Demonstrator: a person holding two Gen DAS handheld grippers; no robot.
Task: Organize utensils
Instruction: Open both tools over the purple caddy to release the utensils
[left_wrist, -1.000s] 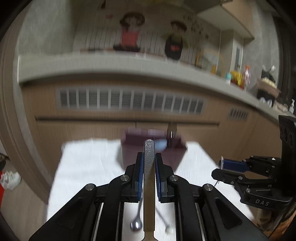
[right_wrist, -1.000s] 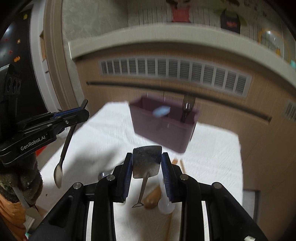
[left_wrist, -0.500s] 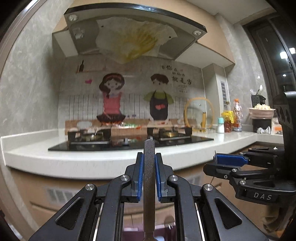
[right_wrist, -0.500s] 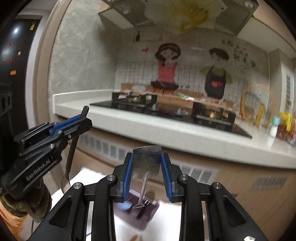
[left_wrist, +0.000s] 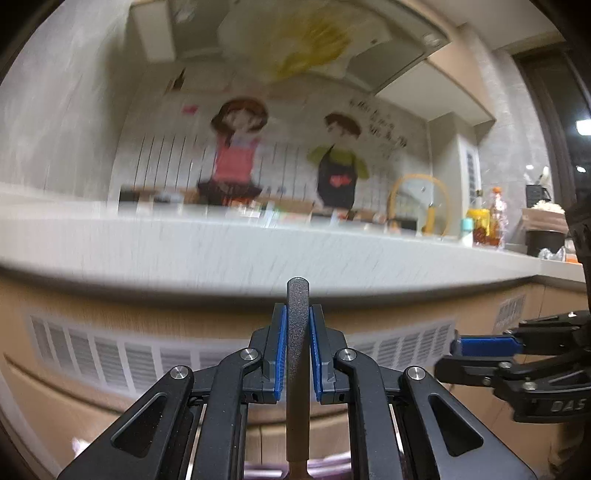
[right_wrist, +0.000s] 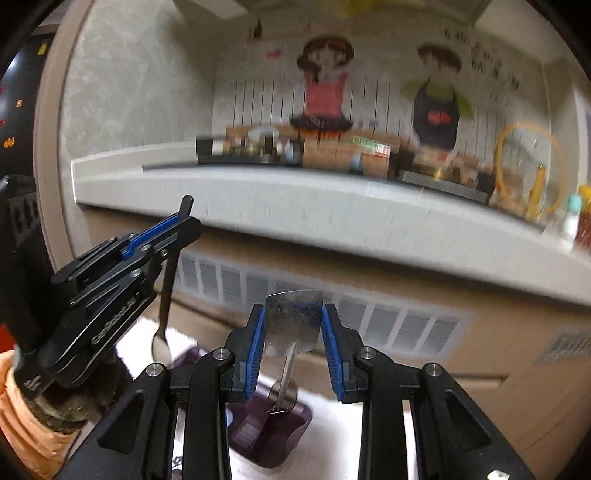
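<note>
My left gripper (left_wrist: 297, 321) is shut on the grey handle of a metal spoon (left_wrist: 297, 354), seen edge-on. From the right wrist view that spoon (right_wrist: 162, 345) hangs bowl-down from the left gripper (right_wrist: 184, 218), just above the purple utensil holder (right_wrist: 266, 435). My right gripper (right_wrist: 293, 317) is shut on the flat wide end of a metal fork (right_wrist: 291, 332), whose tines point down over the holder. The right gripper also shows in the left wrist view (left_wrist: 458, 354). Only a sliver of the holder (left_wrist: 325, 470) shows under the left gripper.
The holder stands on a white cloth (right_wrist: 136, 347). Behind it is a wooden cabinet front with vent grilles (right_wrist: 369, 325) under a white countertop (left_wrist: 221, 247). Bottles and jars (left_wrist: 484, 225) stand at the counter's right. My orange-sleeved arm (right_wrist: 26, 421) is at left.
Both views have tilted back down from the stove wall toward the cabinet front. The purple holder has come back into view below both grippers. Both grips are unchanged.
</note>
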